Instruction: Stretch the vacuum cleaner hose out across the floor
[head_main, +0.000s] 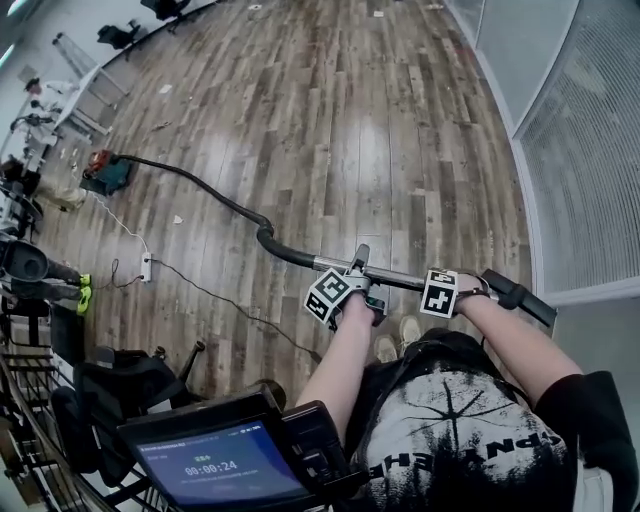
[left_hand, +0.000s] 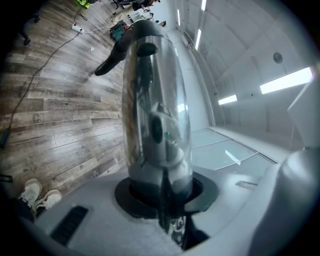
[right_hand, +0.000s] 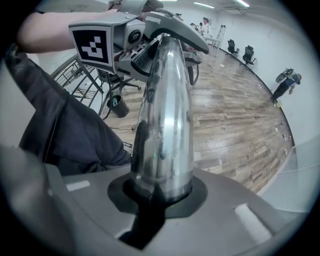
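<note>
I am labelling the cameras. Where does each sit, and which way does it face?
Head view: on the head, facing steeply down at floor and hose; arms, left gripper and right gripper on the metal tube.
Left gripper view: on that gripper, facing along the tube towards the hose; shoes show.
Right gripper view: on that gripper, along the tube towards the left gripper; forearm, dark clothing.
All three share the tube.

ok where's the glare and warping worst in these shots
Head view: pale glare patches on the wood floor, lines bowing near the edges. Left gripper view: ceiling light strips blow out white; the metal tube shows smeared reflections. Right gripper view: a bright streak down the metal tube, corners black.
</note>
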